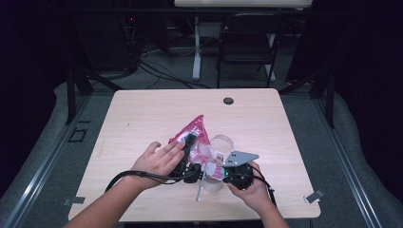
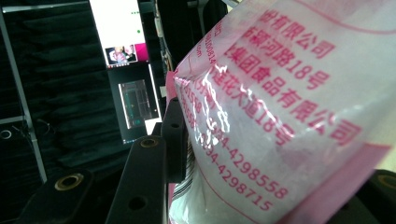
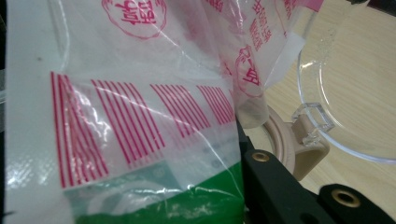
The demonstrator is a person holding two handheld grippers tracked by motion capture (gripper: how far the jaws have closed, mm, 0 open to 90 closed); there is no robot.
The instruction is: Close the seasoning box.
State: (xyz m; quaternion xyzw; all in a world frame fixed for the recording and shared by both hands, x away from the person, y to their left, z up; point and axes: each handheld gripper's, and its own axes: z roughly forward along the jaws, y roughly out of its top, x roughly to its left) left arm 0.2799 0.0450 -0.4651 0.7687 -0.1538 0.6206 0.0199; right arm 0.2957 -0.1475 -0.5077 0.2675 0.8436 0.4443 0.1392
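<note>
Pink bag (image 1: 196, 132) pinched between left tongs (image 1: 190, 141), right tongs (image 1: 219, 172) clamping its lower end

Both tongs (image 1: 189, 142) clamped, hands (image 1: 159, 160) close

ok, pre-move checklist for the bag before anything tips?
1. Left gripper on bag: ok, pink bag sits between its jaws.
2. Right gripper on bag: ok, its barcode end is at the jaws.
3. Bag open: cannot tell, mouth not visible.
4. Jar beside bag: ok, clear, lying on table.
5. Jar mouth under bag: cannot tell.
6. Spill on table: ok, none seen.
</note>
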